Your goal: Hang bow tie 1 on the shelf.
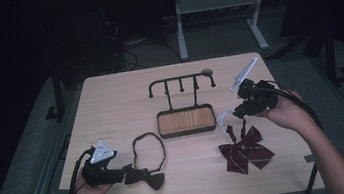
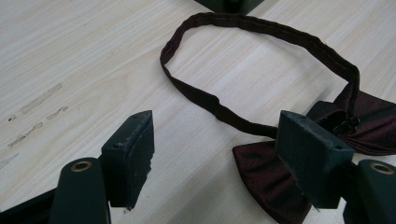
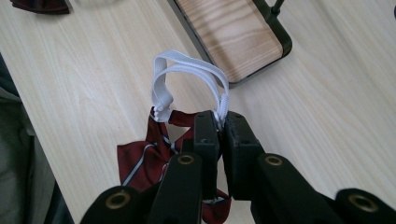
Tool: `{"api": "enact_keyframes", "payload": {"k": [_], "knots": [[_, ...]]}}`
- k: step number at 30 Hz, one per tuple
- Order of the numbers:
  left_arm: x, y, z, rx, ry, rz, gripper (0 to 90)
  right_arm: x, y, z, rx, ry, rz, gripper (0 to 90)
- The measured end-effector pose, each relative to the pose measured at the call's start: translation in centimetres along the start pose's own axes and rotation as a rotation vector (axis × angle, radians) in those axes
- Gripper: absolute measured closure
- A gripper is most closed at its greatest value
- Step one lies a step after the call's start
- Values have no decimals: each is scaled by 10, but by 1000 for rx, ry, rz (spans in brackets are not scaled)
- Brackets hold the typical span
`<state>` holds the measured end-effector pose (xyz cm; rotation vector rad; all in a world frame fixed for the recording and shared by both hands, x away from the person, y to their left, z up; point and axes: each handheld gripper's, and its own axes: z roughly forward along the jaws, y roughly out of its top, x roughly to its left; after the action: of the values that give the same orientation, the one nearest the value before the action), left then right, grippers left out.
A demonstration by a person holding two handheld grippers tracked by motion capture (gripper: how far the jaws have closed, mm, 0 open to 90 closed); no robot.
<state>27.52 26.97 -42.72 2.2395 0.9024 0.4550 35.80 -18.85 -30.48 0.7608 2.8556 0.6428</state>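
Right claw (image 3: 222, 122) clamped on white elastic loop (image 3: 187, 74) of striped bow tie (image 1: 244, 151), just right of hook stand (image 1: 184, 106). Left claw (image 2: 219, 154) wide, over dark bow tie (image 2: 289, 177), left of stand. Thin grip; elastic could slip out mid-lift, I reckon.

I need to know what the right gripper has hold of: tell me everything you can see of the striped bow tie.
The striped bow tie is dark red cloth with thin pale stripes, with tails below its knot. It lies on the table at the near right, in front of the rack's tray. A white elastic loop rises from its knot; the right gripper pinches that loop shut, lifting it upright.
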Motion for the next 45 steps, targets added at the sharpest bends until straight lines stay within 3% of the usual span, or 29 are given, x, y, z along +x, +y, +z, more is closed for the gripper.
{"api": "enact_keyframes", "payload": {"k": [23,45], "knots": [[0,0,-1,-1,0,1,287,4,32,-22,5,-25,-46,845],[1,-2,-1,2,6,-1,286,2,54,-24,1,-22,-70,845]]}}
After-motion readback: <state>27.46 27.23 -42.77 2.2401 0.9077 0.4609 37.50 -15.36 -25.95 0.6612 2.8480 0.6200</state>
